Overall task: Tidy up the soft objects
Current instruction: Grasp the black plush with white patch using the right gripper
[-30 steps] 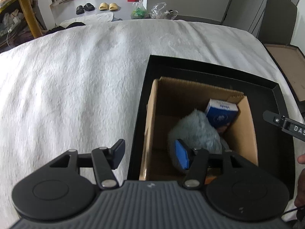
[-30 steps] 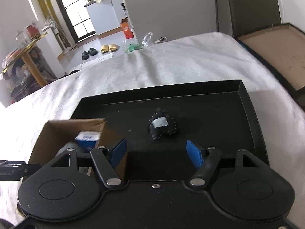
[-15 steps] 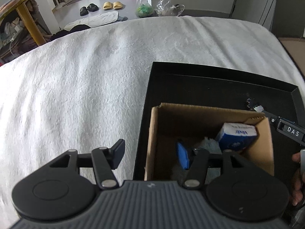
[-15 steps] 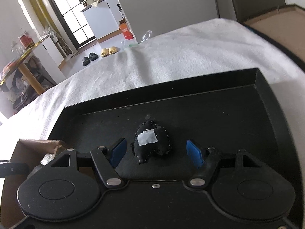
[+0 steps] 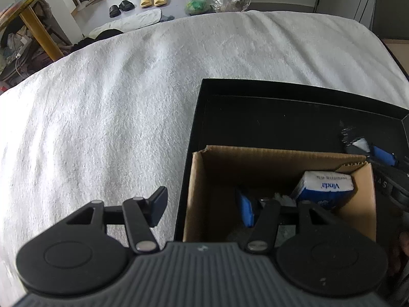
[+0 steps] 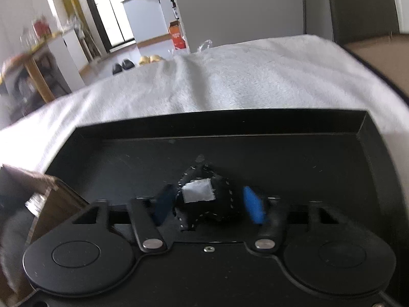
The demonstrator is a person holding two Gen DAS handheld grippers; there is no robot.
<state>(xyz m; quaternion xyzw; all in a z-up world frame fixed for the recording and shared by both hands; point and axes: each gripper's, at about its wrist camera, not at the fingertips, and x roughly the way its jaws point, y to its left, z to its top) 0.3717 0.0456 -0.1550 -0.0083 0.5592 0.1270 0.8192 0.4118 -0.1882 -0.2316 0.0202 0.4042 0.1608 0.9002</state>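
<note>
Pouch [image 6: 207, 199], black, white patch up, lies crosswise between the closing right hand-held gripper [image 6: 208, 206] pads, contact unclear.

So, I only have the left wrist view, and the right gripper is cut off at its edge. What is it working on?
Observer: A small black stitched pouch lies between the right gripper's fingers. Its jaws have just been closing.
Operator: Is it gripped?
Observer: I cannot tell. The fingers flank it closely, but the picture is blurred.
Operator: Where does the pouch sit?
Observer: It appears to rest on the floor of the black tray, apart from the cardboard box.
</note>
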